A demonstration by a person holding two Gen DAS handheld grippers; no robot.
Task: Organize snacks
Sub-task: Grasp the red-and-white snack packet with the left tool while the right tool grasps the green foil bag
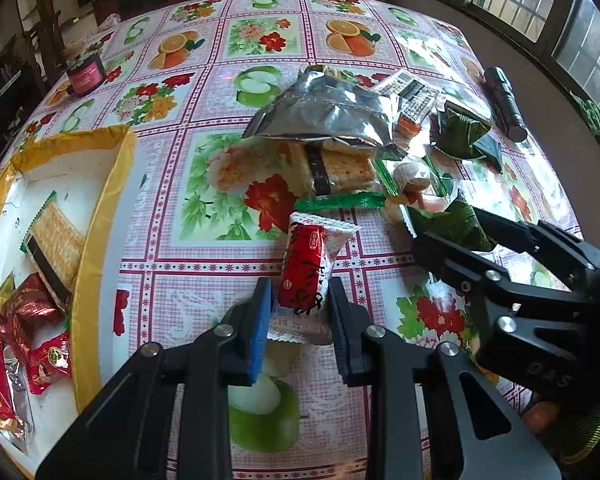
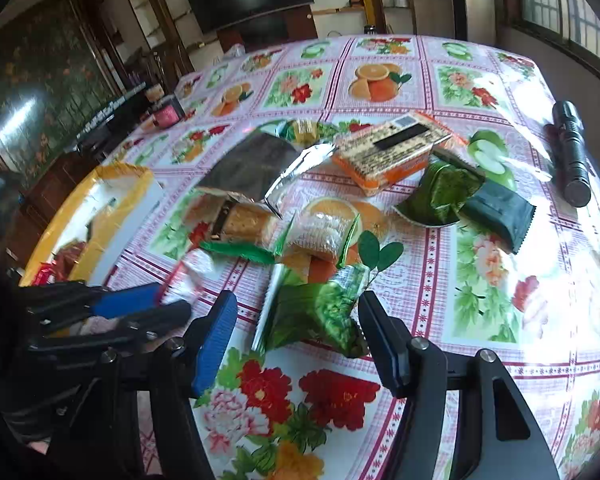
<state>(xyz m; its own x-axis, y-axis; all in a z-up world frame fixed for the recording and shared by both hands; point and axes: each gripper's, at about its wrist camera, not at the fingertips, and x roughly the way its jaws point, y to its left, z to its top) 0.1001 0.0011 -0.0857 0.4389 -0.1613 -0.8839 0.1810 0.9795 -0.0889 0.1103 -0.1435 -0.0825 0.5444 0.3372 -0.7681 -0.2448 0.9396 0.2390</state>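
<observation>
My left gripper (image 1: 300, 304) is shut on a red and white snack packet (image 1: 308, 268), held just above the floral tablecloth. The yellow-rimmed white box (image 1: 100, 208) lies to its left and holds crackers and red sweets. My right gripper (image 2: 300, 344) is open, its fingers either side of a green foil packet (image 2: 320, 312) on the table; whether they touch it I cannot tell. It shows at the right of the left wrist view (image 1: 452, 220). Further off lies a heap: a silver bag (image 1: 328, 112), cracker packs (image 1: 344, 168), an orange box (image 2: 396, 148), more green packets (image 2: 444, 192).
A black torch (image 2: 572, 152) lies at the table's right edge. A dark red jar (image 1: 86, 72) stands at the far left. Dark cabinets and a screen stand beyond the table, windows on the right.
</observation>
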